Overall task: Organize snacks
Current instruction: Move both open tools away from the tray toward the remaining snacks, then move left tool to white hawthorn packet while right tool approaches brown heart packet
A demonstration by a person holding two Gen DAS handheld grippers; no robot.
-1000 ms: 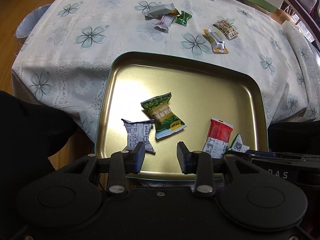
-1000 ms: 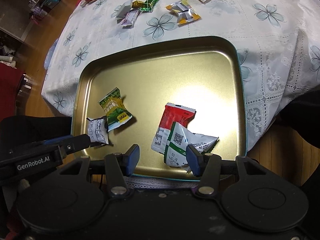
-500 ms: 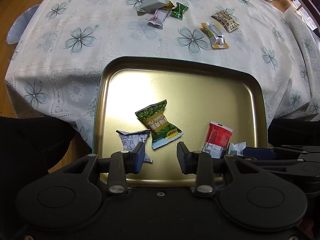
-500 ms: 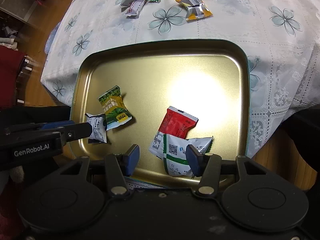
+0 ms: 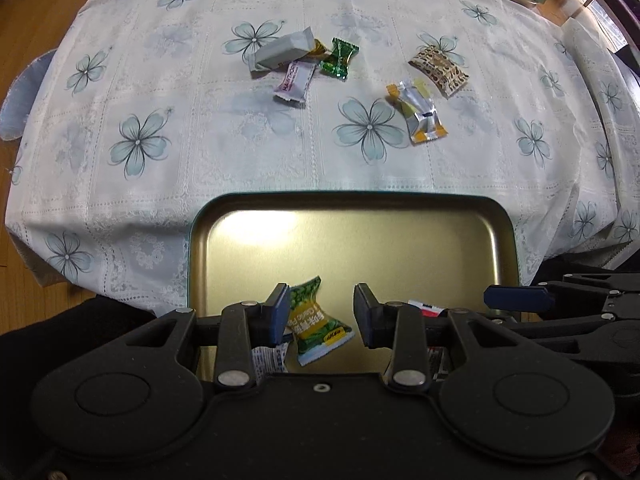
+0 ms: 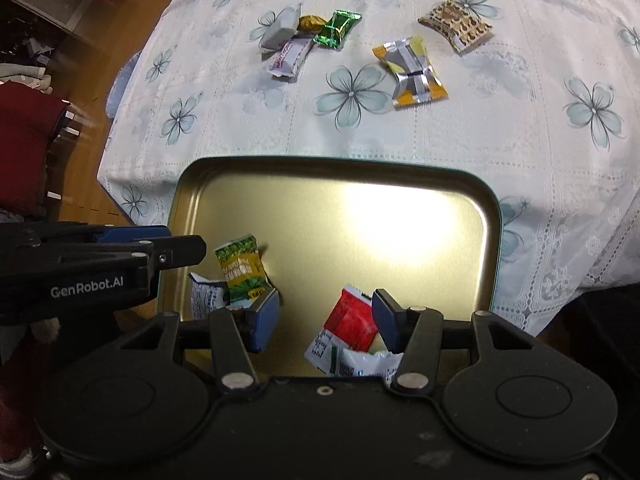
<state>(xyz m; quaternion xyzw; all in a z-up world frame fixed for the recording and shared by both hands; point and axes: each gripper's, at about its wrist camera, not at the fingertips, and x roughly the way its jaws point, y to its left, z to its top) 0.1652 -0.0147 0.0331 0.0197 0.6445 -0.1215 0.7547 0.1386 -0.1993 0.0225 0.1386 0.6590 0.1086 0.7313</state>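
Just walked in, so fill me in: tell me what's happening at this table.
A person is sorting snacks with two handheld grippers. Four packets already lie in the gold tray, including a green one and a red one. Both the left gripper and right gripper hang open and empty above it. Six snacks, among them a silver-orange packet, remain on the tablecloth.

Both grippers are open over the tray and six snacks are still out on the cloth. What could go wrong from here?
The green candy, gold candy, grey bar and white bar lie bunched, so one pinch may catch two. The lace tablecloth could snag under the fingers. The tray sits near the table edge; a bump might shift it.
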